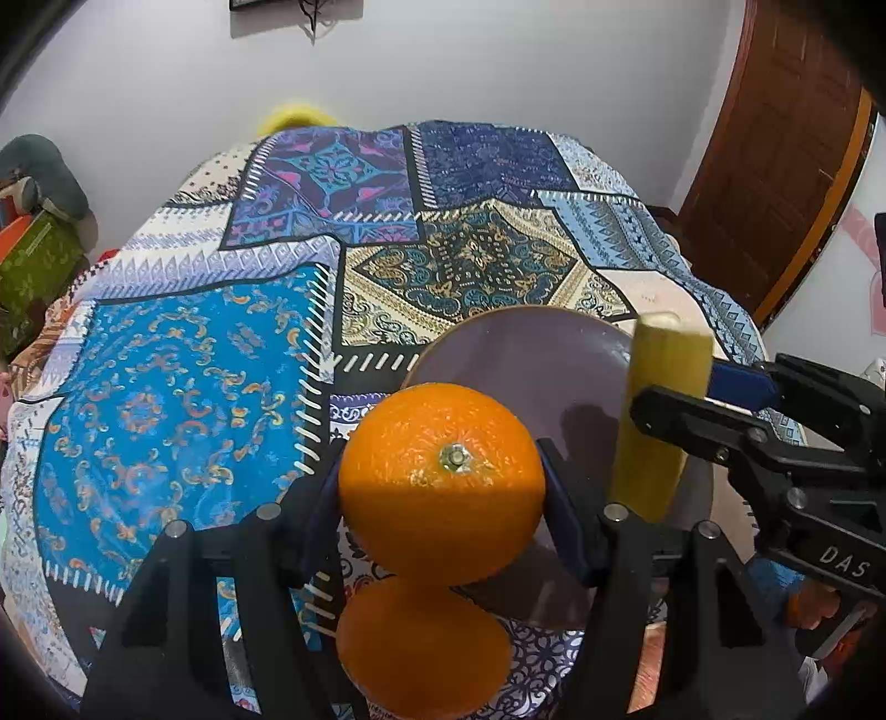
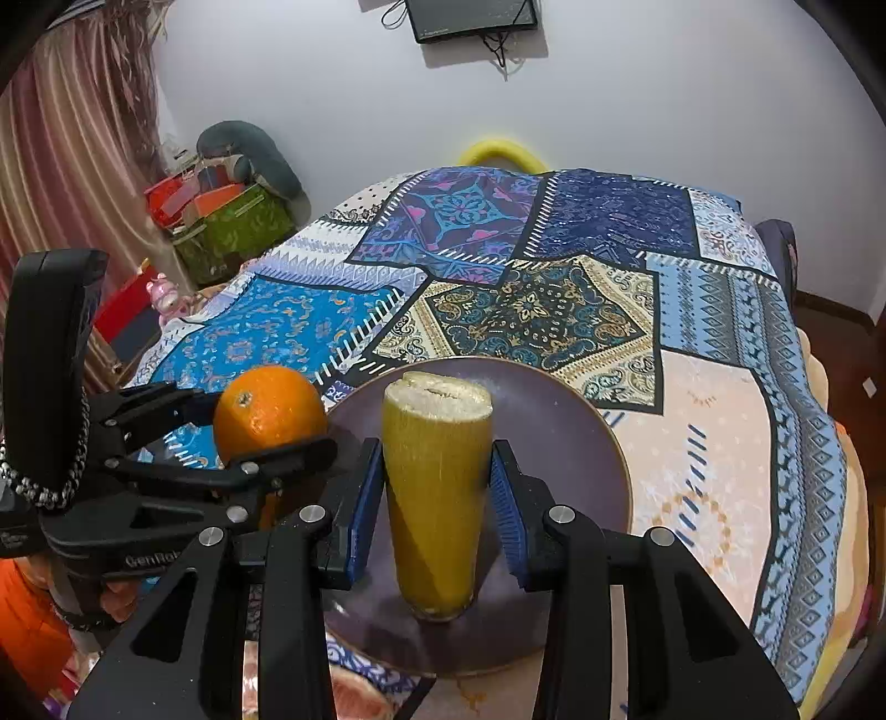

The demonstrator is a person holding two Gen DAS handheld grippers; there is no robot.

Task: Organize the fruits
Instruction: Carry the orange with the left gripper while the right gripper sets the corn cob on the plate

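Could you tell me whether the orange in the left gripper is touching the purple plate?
Cannot tell. In the left wrist view the orange overlaps the plate's near rim, and in the right wrist view the left gripper hides its underside.

Looks like a home room, likely a bedroom or living room. A patchwork-print cloth [image 2: 554,288] is covering the surface. A small screen [image 2: 470,19] is hanging on the far white wall, striped curtains [image 2: 72,144] are hanging far left, household clutter [image 2: 221,210] is piling up beside them, and a wooden door [image 1: 775,166] is standing far right.
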